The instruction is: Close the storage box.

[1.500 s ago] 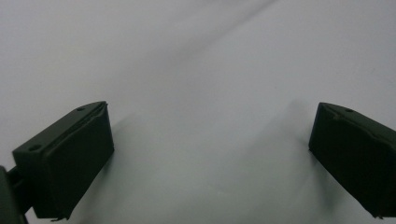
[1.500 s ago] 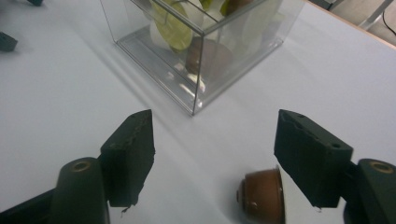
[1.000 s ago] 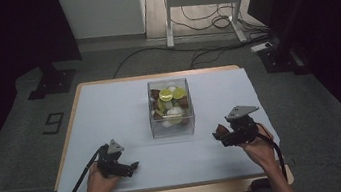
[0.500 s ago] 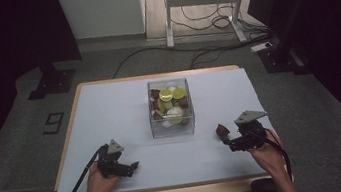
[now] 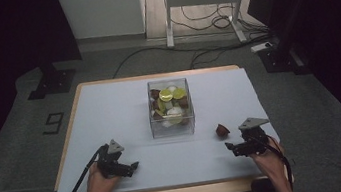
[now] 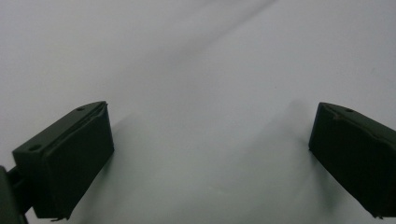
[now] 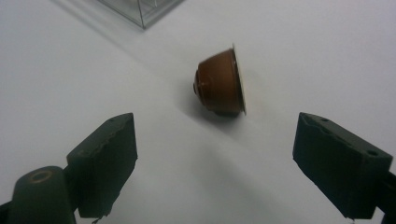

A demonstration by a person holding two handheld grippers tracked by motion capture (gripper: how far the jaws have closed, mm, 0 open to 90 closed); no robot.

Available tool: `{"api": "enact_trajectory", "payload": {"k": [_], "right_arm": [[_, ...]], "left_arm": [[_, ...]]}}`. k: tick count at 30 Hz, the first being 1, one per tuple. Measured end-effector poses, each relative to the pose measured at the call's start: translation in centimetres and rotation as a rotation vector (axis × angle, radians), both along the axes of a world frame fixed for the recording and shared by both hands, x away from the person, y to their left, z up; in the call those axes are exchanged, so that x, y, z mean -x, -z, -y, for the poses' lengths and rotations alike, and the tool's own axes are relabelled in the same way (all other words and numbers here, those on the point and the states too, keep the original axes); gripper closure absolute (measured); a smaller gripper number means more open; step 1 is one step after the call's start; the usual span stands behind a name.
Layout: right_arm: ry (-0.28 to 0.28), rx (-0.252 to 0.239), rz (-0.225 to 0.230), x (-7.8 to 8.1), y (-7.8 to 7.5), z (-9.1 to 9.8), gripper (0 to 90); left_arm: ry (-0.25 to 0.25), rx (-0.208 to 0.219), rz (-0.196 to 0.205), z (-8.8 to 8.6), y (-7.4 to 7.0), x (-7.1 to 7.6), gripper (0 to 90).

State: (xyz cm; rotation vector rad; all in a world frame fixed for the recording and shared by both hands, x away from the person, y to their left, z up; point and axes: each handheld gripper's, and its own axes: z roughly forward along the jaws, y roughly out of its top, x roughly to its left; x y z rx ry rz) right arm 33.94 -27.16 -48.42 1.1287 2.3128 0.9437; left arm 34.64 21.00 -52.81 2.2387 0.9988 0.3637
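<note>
A clear box (image 5: 171, 108) at mid-bench (image 5: 110, 109) holds a heap of yellow, white and brown capsules (image 5: 171, 101). One brown capsule (image 7: 220, 83) lies on its side outside the box, near its right front corner, just ahead of the right tool (image 7: 215, 163), jaws wide and empty. The left tool (image 6: 210, 154), nearer than the box and leftward, gapes wide over bare bench.

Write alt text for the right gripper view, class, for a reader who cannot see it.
A small brown coffee capsule lies on its side on the white table, just beyond the open right gripper. A clear plastic box's corner sits behind.
</note>
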Motion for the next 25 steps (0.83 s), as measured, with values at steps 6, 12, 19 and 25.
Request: {"api": "enact_trajectory", "payload": {"k": [6,12,19,25], "right_arm": [[0.016,0.006,-0.02,-0.2,1.4,0.0,13.2],[0.03,-0.002,-0.062,-0.5,3.6,-0.2,12.9],[0.037,-0.04,-0.055,-0.6,4.7,0.0,9.1],[0.037,-0.066,-0.019,-0.3,5.2,0.2,8.0]], "left_arm": [[0.0,0.0,0.0,0.0,0.0,0.0,0.0],[0.0,0.0,0.0,0.0,0.0,0.0,0.0],[0.0,0.0,0.001,0.0,0.0,0.0,0.0],[0.001,-0.003,0.002,0.0,0.0,0.0,0.0]]}}
